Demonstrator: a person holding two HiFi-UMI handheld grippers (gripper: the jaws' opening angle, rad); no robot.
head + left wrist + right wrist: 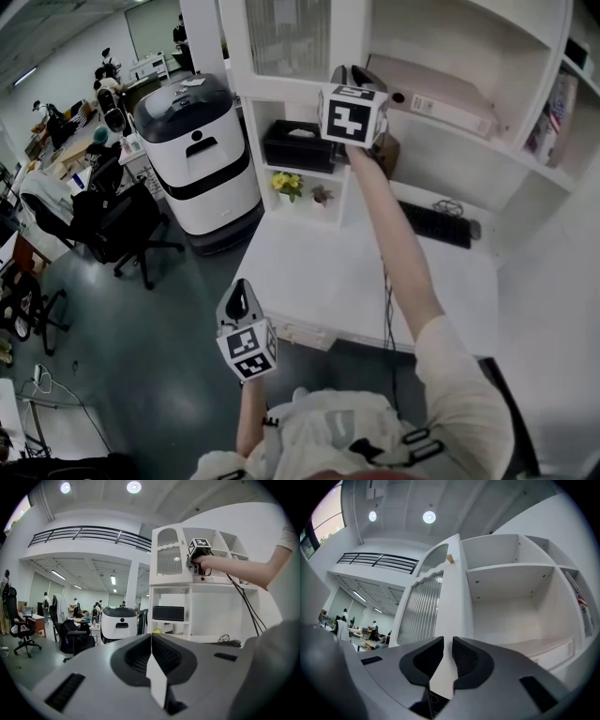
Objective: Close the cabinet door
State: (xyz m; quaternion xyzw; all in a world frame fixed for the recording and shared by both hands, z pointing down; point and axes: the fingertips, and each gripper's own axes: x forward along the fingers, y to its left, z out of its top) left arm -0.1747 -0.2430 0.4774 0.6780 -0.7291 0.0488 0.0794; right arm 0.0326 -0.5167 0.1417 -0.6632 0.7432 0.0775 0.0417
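The cabinet (469, 66) stands on the back of a white table (309, 272), and its door (289, 37), a white frame round ribbed glass, hangs open at the upper left compartment. The person's right arm reaches up and forward to it. The right tool (354, 80) sits at the door's free edge. In the right gripper view the white edge runs straight up between the two jaws, which stand only a narrow gap apart and pinch it on both faces. To the right of the door, that view shows bare white shelves (511, 569) inside the open cabinet.

The left tool (238, 295) is held low, close to the person's body and off the table's near left corner, well apart from the cabinet. Its jaws are pressed together with nothing between them, as the left gripper view shows.

Under the door, a black box (298, 145) sits in a lower shelf, with yellow flowers (287, 183) in the space beneath it. A black keyboard (436, 225) lies on the table at the right, near the cabinet's foot. A white and black machine (202, 155) stands on the floor just left of the table, and a black office chair (122, 220) stands further left.
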